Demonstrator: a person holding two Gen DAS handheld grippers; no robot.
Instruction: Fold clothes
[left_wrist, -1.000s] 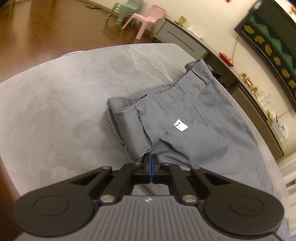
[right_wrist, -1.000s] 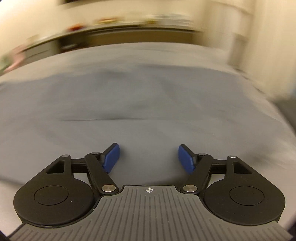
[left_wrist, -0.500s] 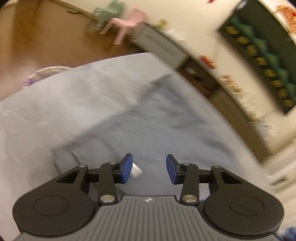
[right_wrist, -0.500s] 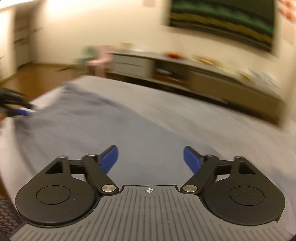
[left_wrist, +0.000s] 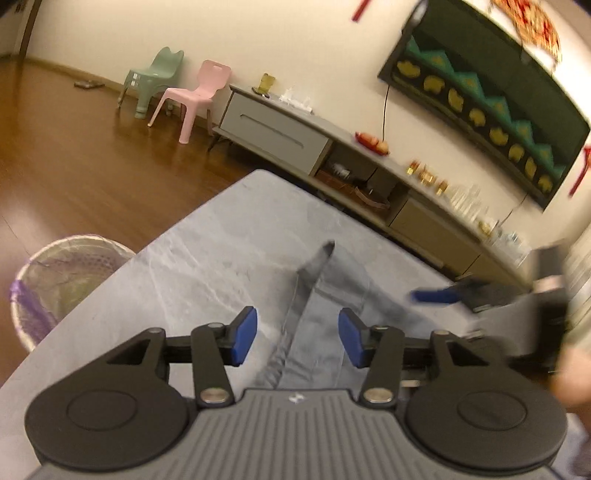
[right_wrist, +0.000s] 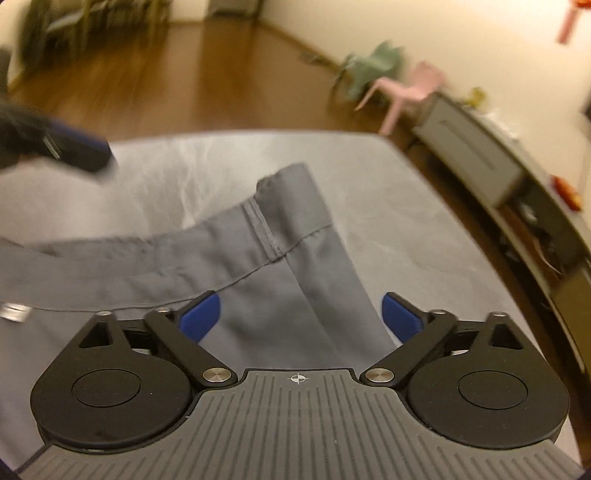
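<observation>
Grey trousers (right_wrist: 236, 266) lie on a grey marble-look table (right_wrist: 388, 192). In the right wrist view the hem band with its seam (right_wrist: 269, 236) lies just ahead of my right gripper (right_wrist: 301, 317), which is open and empty above the cloth. In the left wrist view a strip of the same trousers (left_wrist: 317, 314) runs between the fingers of my left gripper (left_wrist: 297, 338), which is open and empty. The right gripper shows blurred at the right of the left wrist view (left_wrist: 443, 295); the left gripper shows blurred at the upper left of the right wrist view (right_wrist: 74, 151).
A mesh waste basket with a purple liner (left_wrist: 55, 284) stands on the floor by the table's left edge. A long low cabinet (left_wrist: 332, 162) runs along the wall beyond the table. A pink chair (left_wrist: 195, 99) and a green chair (left_wrist: 155, 77) stand on the wooden floor.
My left gripper was shut on the trousers' edge one second ago; it has let go and opened. Both grippers have swung to a new part of the trousers, near the hem.
</observation>
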